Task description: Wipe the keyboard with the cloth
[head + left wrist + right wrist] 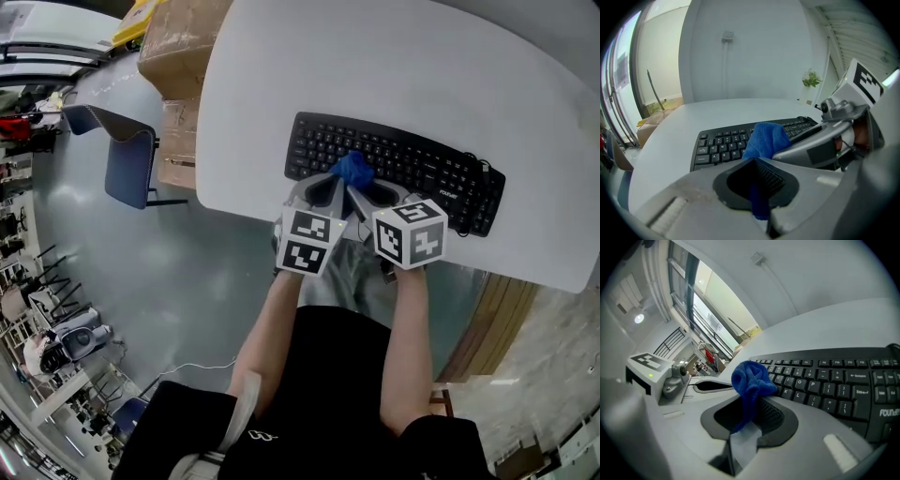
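Observation:
A black keyboard [422,164] lies near the front edge of the white table [375,75]. A bunched blue cloth [352,169] rests on its front middle keys. My left gripper [330,192] and right gripper [367,195] meet there, tips together. In the left gripper view the cloth [764,139] runs down between the closed jaws of the left gripper [757,187], over the keyboard [722,143]. In the right gripper view the right gripper [750,420] also pinches the cloth [749,378] above the keyboard [825,380]. The keys under the cloth are hidden.
Cardboard boxes [178,47] and a blue chair [127,155] stand on the floor left of the table. The keyboard's cable [485,167] loops at its right end. A small plant [811,78] stands at the far side of the room.

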`<action>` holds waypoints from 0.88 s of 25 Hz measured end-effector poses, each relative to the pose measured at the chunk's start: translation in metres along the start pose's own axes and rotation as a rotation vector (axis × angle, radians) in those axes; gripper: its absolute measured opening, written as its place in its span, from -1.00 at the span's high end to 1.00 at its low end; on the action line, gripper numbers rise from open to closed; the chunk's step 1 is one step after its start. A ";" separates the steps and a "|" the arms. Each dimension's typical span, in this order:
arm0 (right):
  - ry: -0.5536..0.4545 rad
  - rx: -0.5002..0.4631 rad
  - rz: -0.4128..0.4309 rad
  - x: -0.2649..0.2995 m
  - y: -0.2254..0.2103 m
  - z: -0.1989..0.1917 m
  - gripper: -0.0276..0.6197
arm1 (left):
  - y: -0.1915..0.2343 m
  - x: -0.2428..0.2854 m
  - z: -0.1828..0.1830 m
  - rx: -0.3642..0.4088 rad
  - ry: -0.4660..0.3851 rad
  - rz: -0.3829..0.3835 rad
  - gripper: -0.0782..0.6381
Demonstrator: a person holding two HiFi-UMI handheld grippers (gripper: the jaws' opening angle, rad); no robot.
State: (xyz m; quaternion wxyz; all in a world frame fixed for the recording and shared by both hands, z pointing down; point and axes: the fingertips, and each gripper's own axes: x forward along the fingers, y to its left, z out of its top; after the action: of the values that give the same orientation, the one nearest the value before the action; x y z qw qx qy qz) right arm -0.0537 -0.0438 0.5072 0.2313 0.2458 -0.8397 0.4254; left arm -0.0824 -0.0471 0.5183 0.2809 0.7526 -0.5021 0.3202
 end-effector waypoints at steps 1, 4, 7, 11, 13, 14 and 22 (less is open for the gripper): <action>-0.004 0.004 -0.004 -0.003 -0.003 -0.001 0.64 | -0.003 0.002 0.001 0.003 -0.001 -0.007 0.79; -0.024 0.013 -0.017 -0.009 -0.008 -0.001 0.64 | -0.010 0.005 0.004 0.006 0.000 -0.028 0.79; -0.046 0.024 -0.031 -0.014 -0.013 -0.002 0.64 | -0.016 0.008 0.007 0.025 0.003 -0.045 0.79; -0.067 0.045 -0.042 -0.022 -0.021 -0.004 0.64 | -0.026 0.013 0.010 0.043 0.004 -0.067 0.79; -0.081 0.055 -0.051 -0.027 -0.026 -0.005 0.64 | -0.033 0.016 0.013 0.051 0.005 -0.081 0.79; -0.089 0.060 -0.057 -0.030 -0.028 -0.006 0.64 | -0.036 0.017 0.014 0.058 0.005 -0.088 0.79; -0.143 0.105 -0.106 -0.055 -0.048 -0.010 0.64 | -0.065 0.028 0.025 0.114 0.003 -0.143 0.79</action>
State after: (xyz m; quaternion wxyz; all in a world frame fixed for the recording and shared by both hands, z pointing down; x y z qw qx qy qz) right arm 0.0198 -0.0488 0.5086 0.1797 0.3312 -0.8165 0.4374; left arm -0.0081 -0.0598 0.5176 0.2605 0.8010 -0.4275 0.3285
